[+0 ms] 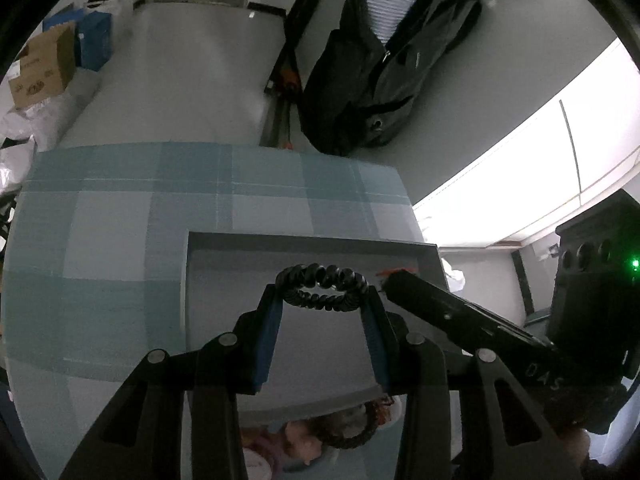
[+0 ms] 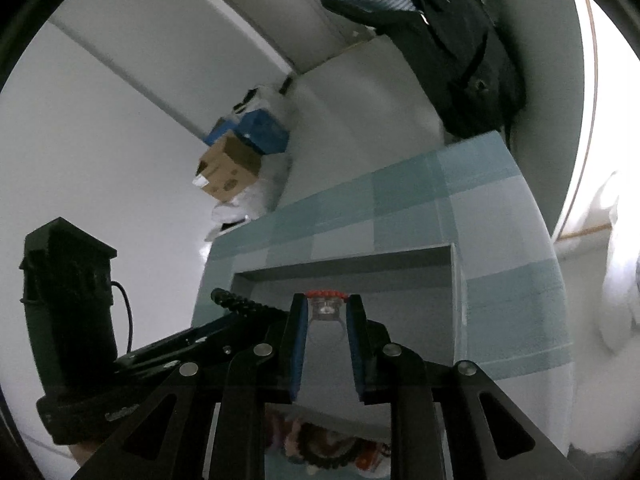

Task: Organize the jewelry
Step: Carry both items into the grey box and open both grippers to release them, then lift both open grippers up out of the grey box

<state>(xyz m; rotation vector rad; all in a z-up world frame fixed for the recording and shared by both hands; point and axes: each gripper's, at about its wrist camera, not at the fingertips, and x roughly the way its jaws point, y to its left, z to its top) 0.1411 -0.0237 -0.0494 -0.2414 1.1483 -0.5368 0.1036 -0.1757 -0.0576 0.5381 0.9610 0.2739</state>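
Left wrist view: over the plaid tablecloth (image 1: 120, 248) sits a grey tray (image 1: 312, 240); above it the left gripper (image 1: 322, 300) clamps a black spiral bracelet (image 1: 322, 286), while the right gripper (image 2: 327, 312) pinches a red-beaded bracelet (image 2: 325, 293).

I see a matt woven tablecloth (image 1: 120, 240) in pale blue checks, and on it a grey tray (image 1: 312, 242) with a smooth, dull finish. The black coiled bracelet (image 1: 322, 292) looks like glossy plastic. The left gripper (image 1: 322, 300) is matt black plastic with bright metal pins and blue, rubbery-looking pads (image 1: 266, 336). The red beads (image 2: 325, 293) look smooth. The backpack (image 1: 384, 64) is dark cloth.
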